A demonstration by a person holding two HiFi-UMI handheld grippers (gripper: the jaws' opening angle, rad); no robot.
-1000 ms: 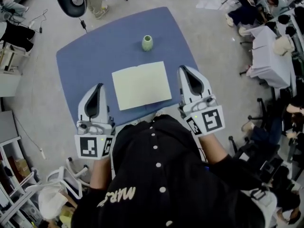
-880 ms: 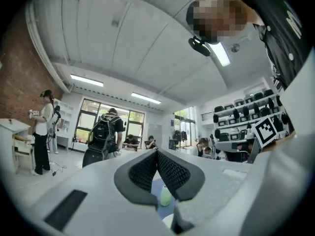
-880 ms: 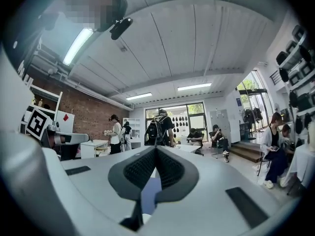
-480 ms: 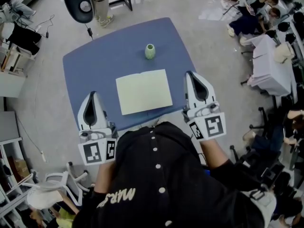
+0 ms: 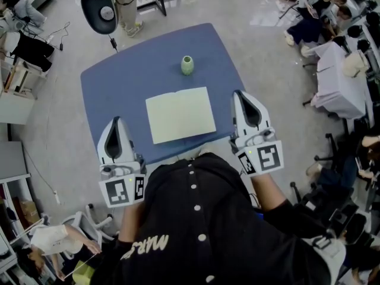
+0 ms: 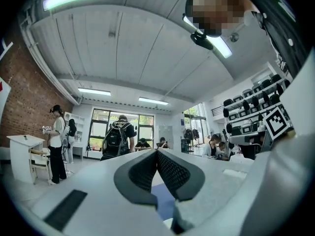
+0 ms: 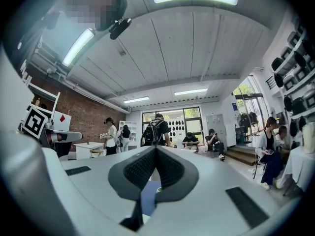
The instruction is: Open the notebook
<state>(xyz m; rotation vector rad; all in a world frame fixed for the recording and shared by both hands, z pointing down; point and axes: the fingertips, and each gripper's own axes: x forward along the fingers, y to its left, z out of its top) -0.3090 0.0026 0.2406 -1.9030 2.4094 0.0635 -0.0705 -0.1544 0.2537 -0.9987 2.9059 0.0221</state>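
A pale yellow notebook lies flat on the blue table, with a faint fold down its middle. In the head view my left gripper hovers over the table's near left corner, left of the notebook and apart from it. My right gripper hangs at the table's right edge, just right of the notebook and not touching it. Both point level, away from me, and hold nothing. In the left gripper view the black pads meet at the tip. The right gripper view shows its pads closed the same way.
A small green vase stands on the table beyond the notebook. A black round-headed stand is off the far left corner. A white-draped table with seated people is at the right. Chairs stand at the lower left.
Both grippers have drawn back a little from the notebook's sides toward me and stayed shut. The notebook and vase have not moved on the table.
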